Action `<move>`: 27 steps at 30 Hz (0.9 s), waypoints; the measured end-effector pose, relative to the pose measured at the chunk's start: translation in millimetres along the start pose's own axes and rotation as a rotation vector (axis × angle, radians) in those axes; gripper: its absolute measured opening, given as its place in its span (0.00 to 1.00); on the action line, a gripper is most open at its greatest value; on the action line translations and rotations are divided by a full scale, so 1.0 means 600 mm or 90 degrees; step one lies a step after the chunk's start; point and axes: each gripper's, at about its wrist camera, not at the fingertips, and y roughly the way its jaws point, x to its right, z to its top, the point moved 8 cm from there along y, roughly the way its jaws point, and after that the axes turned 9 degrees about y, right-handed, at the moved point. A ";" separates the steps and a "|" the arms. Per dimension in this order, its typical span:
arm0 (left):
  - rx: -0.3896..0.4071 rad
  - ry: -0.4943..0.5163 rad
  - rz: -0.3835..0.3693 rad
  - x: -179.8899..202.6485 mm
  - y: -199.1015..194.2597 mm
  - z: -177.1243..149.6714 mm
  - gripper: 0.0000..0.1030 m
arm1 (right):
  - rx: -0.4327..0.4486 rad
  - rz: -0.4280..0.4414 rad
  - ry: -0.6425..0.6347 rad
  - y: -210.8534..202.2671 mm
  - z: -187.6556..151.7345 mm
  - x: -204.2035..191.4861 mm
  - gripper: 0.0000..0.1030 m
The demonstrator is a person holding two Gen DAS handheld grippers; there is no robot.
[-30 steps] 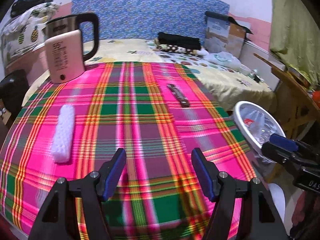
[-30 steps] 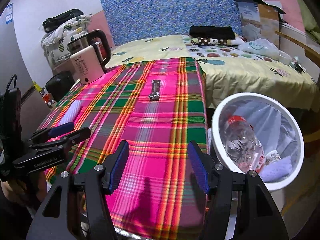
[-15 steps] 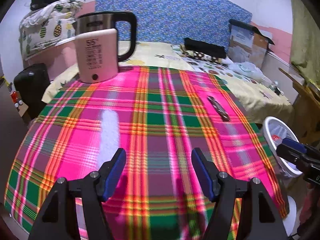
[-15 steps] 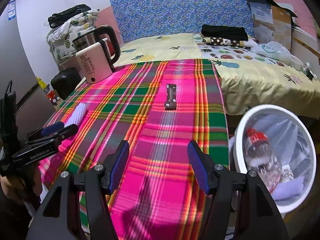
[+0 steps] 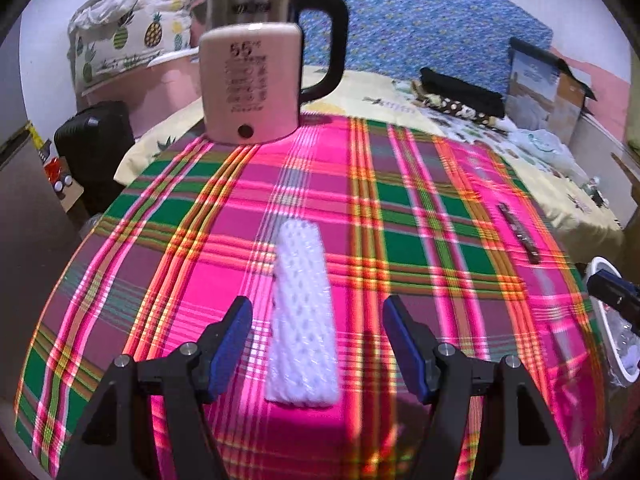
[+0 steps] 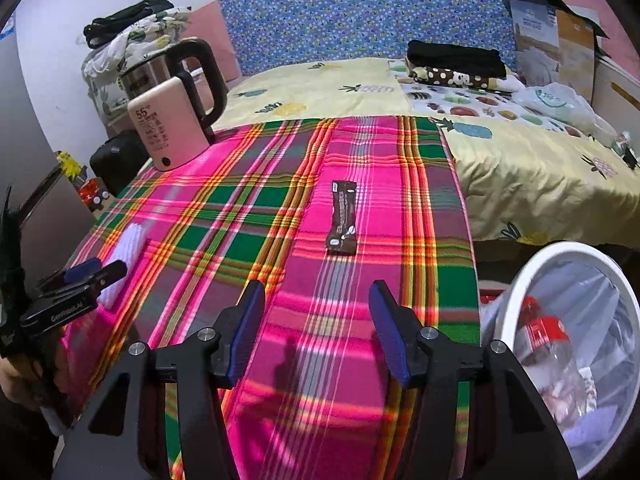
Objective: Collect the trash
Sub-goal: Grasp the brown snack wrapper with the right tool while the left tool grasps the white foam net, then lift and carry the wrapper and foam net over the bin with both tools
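A white foam net sleeve (image 5: pixel 303 312) lies lengthwise on the plaid tablecloth (image 5: pixel 420 240). My left gripper (image 5: pixel 318 310) hangs over its near end, jaws closing, one finger on each side and neither pad touching it. A brown snack wrapper (image 6: pixel 343 218) lies further up the cloth, ahead of my right gripper (image 6: pixel 316 294). That gripper's jaws are closing with nothing between them. The foam sleeve (image 6: pixel 124 252) and the left gripper (image 6: pixel 86 276) also show at the left of the right wrist view.
A pink electric kettle (image 5: pixel 250 80) stands at the table's far left corner. A white bin (image 6: pixel 520 300) lined with a bag, holding a plastic bottle (image 6: pixel 548 356), sits off the table's right edge. A bed with a yellow sheet (image 6: pixel 520 168) lies behind.
The left gripper has swung left, so the foam sleeve now lies between its fingers. The right gripper has moved forward toward the wrapper, and its jaws have narrowed a little.
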 end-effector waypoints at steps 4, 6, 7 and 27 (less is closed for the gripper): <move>-0.040 -0.014 -0.005 -0.010 0.029 -0.012 0.53 | -0.012 -0.005 -0.002 0.028 0.016 0.006 0.51; -0.033 -0.014 -0.011 -0.009 0.027 -0.007 0.44 | -0.019 -0.009 0.000 0.044 0.024 0.011 0.50; -0.033 -0.012 -0.017 -0.007 0.028 -0.005 0.40 | -0.020 -0.012 0.000 0.050 0.027 0.013 0.50; -0.026 0.029 -0.069 0.050 0.024 0.013 0.29 | -0.042 -0.049 -0.014 0.088 0.033 0.019 0.27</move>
